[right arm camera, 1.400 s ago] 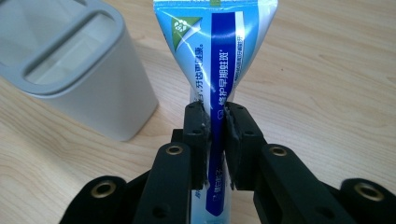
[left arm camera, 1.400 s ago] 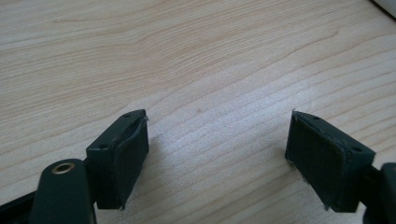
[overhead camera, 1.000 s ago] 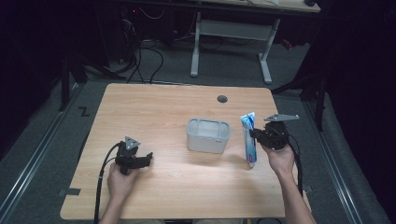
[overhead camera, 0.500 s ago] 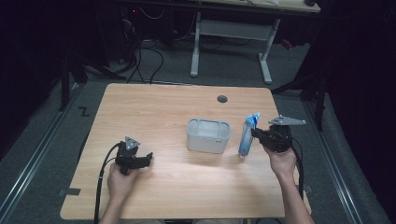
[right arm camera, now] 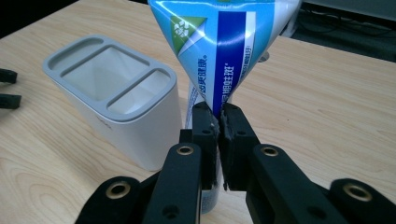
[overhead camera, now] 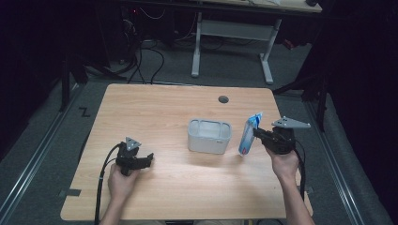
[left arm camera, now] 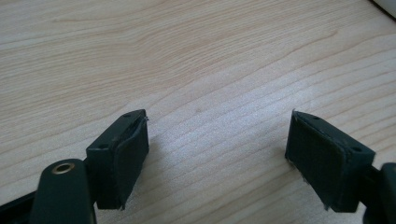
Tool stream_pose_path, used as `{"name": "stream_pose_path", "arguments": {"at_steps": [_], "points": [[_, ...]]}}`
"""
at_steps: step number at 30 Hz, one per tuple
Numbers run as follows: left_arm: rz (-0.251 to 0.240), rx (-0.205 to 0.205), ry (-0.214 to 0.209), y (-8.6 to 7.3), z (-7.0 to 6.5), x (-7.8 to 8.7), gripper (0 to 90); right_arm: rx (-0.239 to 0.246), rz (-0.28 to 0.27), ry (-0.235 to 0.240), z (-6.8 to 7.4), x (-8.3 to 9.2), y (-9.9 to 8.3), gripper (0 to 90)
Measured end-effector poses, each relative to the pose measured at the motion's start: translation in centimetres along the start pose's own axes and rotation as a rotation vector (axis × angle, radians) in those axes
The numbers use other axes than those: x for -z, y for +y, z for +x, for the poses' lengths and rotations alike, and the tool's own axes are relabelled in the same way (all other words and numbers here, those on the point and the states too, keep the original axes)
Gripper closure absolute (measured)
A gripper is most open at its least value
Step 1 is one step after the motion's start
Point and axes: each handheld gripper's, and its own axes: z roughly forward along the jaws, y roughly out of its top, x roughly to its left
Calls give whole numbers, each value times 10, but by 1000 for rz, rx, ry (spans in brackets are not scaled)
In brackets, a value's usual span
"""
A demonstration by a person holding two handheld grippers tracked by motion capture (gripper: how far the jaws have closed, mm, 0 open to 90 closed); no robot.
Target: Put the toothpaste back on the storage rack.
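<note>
Right gripper [right arm camera: 218, 122] jaws clamped on toothpaste tube [right arm camera: 223, 51] beside holder [right arm camera: 119, 98]; left gripper [left arm camera: 217, 158] jaws wide.

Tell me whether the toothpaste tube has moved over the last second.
Yes. The toothpaste tube, clamped in the right gripper, has tipped from lying flat to nearly upright and shifted closer to the white holder.

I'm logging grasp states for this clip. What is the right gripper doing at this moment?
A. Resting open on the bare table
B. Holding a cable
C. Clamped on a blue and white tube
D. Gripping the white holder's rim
C: the right gripper has its jaws pinched shut on the blue and white tube, which stands tilted beside the white holder.
</note>
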Motion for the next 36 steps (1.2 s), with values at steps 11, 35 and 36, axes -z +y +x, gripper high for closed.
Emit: {"name": "stream_pose_path", "arguments": {"at_steps": [11,35,36], "points": [[0,0,0,0,0,0,215,26,-15,29,5,9,15,857],[2,-2,-1,0,0,0,215,121,-76,101,28,39,74,859],[2,-1,-1,0,0,0,215,124,-76,107,29,39,76,858]]}}
